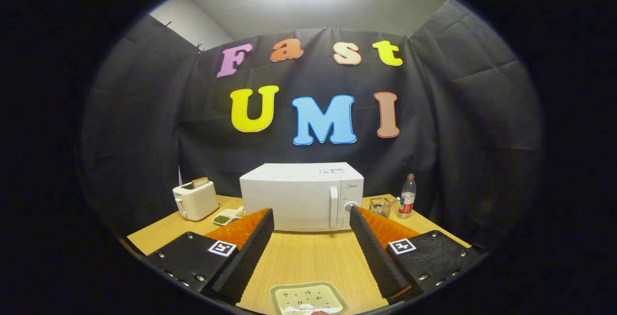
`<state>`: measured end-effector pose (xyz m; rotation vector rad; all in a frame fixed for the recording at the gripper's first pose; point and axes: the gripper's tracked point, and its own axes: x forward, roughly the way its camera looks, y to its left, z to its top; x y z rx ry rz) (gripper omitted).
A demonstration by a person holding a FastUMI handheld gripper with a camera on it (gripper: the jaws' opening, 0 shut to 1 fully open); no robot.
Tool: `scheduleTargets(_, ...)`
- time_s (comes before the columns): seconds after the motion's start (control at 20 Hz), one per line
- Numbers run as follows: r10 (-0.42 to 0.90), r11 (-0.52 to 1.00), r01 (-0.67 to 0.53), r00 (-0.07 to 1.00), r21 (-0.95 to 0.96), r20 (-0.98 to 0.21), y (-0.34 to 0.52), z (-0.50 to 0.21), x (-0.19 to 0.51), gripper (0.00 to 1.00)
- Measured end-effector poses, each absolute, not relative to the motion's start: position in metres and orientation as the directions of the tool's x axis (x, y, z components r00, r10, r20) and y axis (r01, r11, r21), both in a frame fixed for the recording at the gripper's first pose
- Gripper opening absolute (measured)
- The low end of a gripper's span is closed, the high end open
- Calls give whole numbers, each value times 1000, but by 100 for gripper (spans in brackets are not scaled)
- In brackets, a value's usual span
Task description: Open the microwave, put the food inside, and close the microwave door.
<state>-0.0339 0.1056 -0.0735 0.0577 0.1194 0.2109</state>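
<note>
A white microwave (301, 197) stands at the back of the wooden table, its door shut, with a vertical handle (333, 207) and a round knob (350, 206) on its right side. My gripper (311, 213) is open, its fingers spread wide and aimed at the microwave from some distance, touching nothing. Low between the fingers, close to me, lies a pale square plate (308, 299) with small dark specks of food on it.
Left of the microwave stands a white toaster (195, 199) with a slice of bread in it, and a small dish of green bits (225, 217) lies beside it. To the right are a wire holder (381, 206) and a plastic bottle (407, 197). Bare wooden table (308, 257) stretches ahead.
</note>
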Motion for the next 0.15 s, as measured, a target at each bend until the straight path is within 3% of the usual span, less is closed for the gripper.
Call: scheduleTargets(0.15,207,977,-201,972,71,-107,106,-71,-34,99)
